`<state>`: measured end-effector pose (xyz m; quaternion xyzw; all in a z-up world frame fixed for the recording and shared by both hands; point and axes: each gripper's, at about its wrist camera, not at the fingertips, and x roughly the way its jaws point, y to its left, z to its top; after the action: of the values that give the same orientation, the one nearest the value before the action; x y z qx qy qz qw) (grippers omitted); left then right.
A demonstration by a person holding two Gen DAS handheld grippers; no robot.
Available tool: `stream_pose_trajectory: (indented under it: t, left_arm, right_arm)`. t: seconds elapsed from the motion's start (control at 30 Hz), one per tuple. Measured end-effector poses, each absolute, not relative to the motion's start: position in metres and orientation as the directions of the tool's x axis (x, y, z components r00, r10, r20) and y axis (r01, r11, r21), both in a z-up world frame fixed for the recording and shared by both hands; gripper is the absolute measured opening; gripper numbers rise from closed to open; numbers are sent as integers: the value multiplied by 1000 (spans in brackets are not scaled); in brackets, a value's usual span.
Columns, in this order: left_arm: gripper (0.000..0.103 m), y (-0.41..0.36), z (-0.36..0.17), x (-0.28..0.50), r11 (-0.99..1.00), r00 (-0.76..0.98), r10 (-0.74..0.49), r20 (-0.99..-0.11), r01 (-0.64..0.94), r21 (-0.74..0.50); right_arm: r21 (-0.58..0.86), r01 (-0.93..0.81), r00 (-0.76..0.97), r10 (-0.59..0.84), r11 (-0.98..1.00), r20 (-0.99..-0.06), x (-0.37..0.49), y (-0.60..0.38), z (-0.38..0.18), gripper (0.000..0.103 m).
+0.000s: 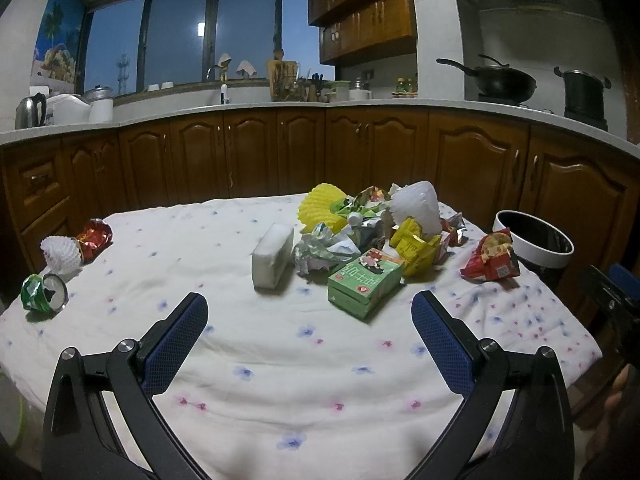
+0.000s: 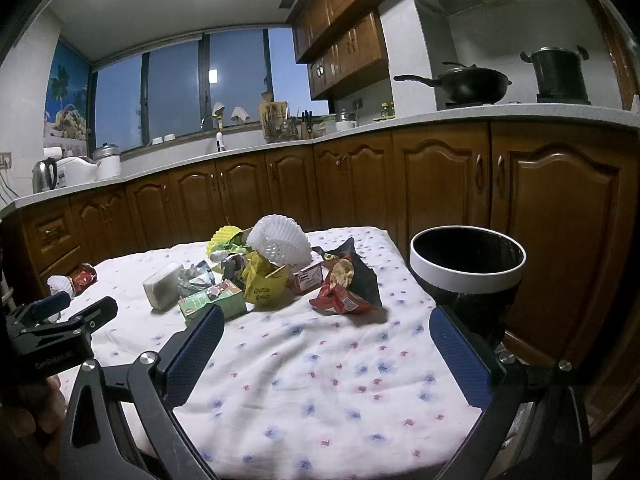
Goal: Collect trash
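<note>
White cloth with small blue and pink flowers (image 1: 248, 344) covered the table. Left gripper (image 1: 310, 312) hovered above its near edge at 6 o'clock, blue-padded fingers (image 1: 176, 340) spread wide, nothing between them. Right gripper (image 2: 326, 326) likewise splayed and empty, low over the cloth in its own view.

Counted on the cloth from the left wrist view: one green carton (image 1: 364, 282) just past centre; one white foam block (image 1: 273, 256) beside it at 10 o'clock; one crumpled silver wrapper (image 1: 324, 250) touching the carton's far side; one yellow box (image 1: 414, 246), torn open; one yellow foam net (image 1: 320, 210) and two white foam nets, one (image 1: 416, 204) atop the main heap at 1 o'clock, the other (image 1: 60, 254) alone at 9 o'clock, touching one red foil wrapper (image 1: 94, 236). One crushed green can (image 1: 42, 292) lay near the left edge, apart from the rest. One red snack bag (image 1: 494, 260) lay at 2 o'clock, near the table's right edge.

One bin, black with a white rim (image 2: 468, 276), stood just off the table's right side, at 2 o'clock from the right gripper.
</note>
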<state>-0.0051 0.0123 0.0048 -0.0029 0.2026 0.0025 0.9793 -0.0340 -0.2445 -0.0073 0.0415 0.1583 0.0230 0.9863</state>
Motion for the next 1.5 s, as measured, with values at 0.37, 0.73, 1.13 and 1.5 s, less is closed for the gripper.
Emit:
stream_pose_trajectory:
  t: [0.37, 0.73, 1.13, 1.5]
  left_arm:
    - [103, 16, 0, 4, 1000, 902, -18, -431, 11, -20]
    - [103, 30, -10, 33, 999, 858, -31, -512, 5, -51]
    - [103, 46, -14, 73, 999, 824, -25, -566, 2, -41]
    - [93, 68, -17, 138, 1000, 774, -10, -633, -9, -28]
  right_arm:
    - [89, -31, 943, 59, 996, -328, -30, -245, -10, 103]
    - [115, -50, 917, 91, 992, -389, -7, -247, -14, 103]
    - [151, -57, 860, 125, 987, -494, 44, -253, -18, 102]
    - [191, -17, 801, 128, 981, -585, 103, -272, -26, 92]
